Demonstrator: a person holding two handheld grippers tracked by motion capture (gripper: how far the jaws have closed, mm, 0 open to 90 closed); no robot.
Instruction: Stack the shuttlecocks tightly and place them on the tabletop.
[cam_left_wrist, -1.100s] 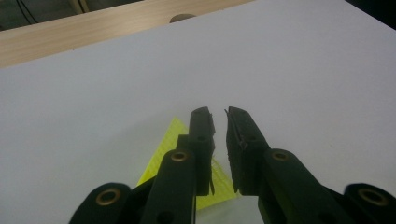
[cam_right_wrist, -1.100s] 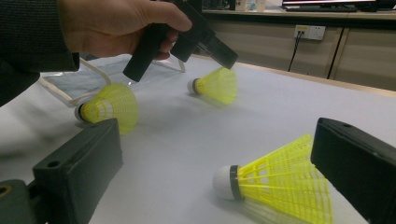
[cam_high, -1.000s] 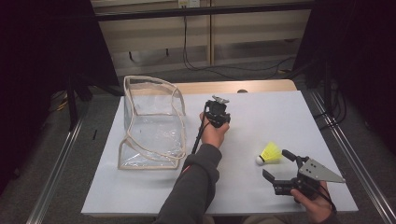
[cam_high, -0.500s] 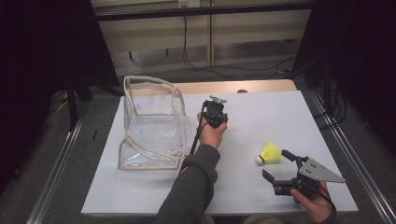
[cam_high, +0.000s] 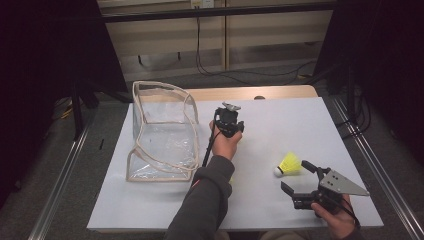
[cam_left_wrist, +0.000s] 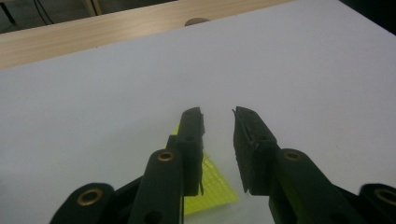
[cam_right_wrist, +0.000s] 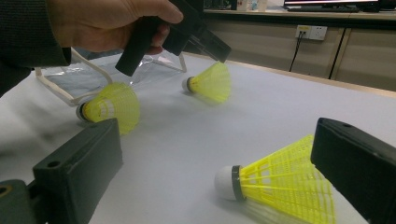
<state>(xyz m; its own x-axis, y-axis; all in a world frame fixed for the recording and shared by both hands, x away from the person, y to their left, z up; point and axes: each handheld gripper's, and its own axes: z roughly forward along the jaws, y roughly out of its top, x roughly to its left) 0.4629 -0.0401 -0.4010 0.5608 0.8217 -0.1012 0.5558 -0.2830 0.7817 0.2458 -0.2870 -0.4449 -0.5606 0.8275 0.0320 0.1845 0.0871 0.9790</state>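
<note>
**Three shuttlecocks down, nothing gripped**

Far left on my tabletop (cam_high: 165, 210) stands the clear pouch (cam_high: 161, 131). Beside it my left gripper (cam_left_wrist: 218, 122) hovers over a yellow shuttlecock (cam_left_wrist: 208, 182); its fingers (cam_left_wrist: 191, 140) have just been opening, a narrow gap between them, pressing nothing. Another shuttlecock (cam_right_wrist: 112, 105) lies near the pouch. My right gripper (cam_high: 299, 178) has its fingers spread wide, the third shuttlecock (cam_high: 288, 164) lying just ahead, unheld.

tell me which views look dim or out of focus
High view: dark surround, white table evenly lit and sharp. Left gripper view: black jaws near the lens soft, yellow shuttlecock beneath them blurred. Right gripper view: nearest shuttlecock crisp, the hand and backdrop softer.
</note>
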